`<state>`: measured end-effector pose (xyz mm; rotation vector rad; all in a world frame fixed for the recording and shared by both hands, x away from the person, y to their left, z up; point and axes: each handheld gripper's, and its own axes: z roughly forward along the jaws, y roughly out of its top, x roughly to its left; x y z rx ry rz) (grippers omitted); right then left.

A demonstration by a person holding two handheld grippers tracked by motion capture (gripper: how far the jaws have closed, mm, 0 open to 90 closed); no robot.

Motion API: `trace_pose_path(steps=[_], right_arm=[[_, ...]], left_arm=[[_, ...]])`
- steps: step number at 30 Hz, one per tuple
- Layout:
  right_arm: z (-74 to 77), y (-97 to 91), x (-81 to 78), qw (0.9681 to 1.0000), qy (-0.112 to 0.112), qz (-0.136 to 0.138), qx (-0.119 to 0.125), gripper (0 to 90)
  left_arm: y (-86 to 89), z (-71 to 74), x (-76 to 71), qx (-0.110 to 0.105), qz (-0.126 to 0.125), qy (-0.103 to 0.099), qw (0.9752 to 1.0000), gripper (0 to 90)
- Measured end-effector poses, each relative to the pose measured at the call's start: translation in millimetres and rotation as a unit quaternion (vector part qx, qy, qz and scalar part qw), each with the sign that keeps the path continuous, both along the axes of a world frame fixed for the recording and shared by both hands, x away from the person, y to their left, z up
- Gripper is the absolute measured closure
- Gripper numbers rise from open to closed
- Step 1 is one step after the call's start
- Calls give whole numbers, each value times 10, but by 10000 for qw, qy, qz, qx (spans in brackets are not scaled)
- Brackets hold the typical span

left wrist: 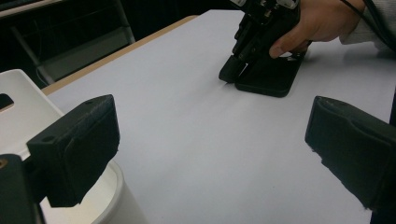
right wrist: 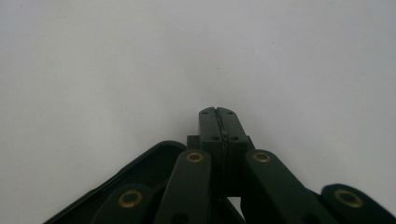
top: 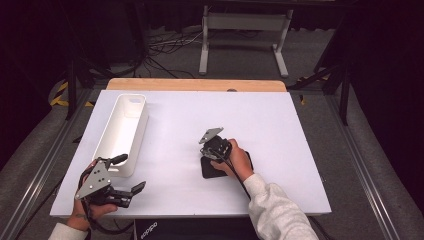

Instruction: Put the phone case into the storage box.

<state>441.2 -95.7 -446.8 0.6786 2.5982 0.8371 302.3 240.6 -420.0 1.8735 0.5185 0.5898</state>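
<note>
1. A flat black slab (top: pixel 212 169), perhaps a phone or a case, lies on the white surface (top: pixel 280 130) a little toward the near edge and right of the middle. I cannot tell which it is.
2. The right gripper (top: pixel 216 148) stands over the slab's far end. In the right gripper view its fingers (right wrist: pixel 218 122) are pressed together with nothing between them, tips at or just off the surface beside the slab's rounded corner (right wrist: pixel 159 154).
3. Judged by its look, the slab is thin, stiff and light, with a smooth face that could slide on the surface. Lying flat, it offers only its thin edges. The best hold is probably across the two long sides, after tipping up one end.
4. The left gripper (top: pixel 129 189) is held near the near left corner, its fingers (left wrist: pixel 74 140) spread wide and empty.
5. A tall white bin (top: pixel 122 131) lies along the left side, just beside the left gripper.
6. The far half and the right side of the surface are open. The near edge is close behind the slab.
</note>
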Motion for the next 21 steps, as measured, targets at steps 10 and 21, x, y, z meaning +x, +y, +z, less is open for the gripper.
trace_pose_path(steps=[10,21], right_arm=[[4,-25,-228,9993,50,371,-31,900],[19,-68,-435,9975,140,683,-124,900]], left_arm=[[-11,-6,4,22,3,28,10000,39],[-27,-16,8,35,30,51,10000,43]])
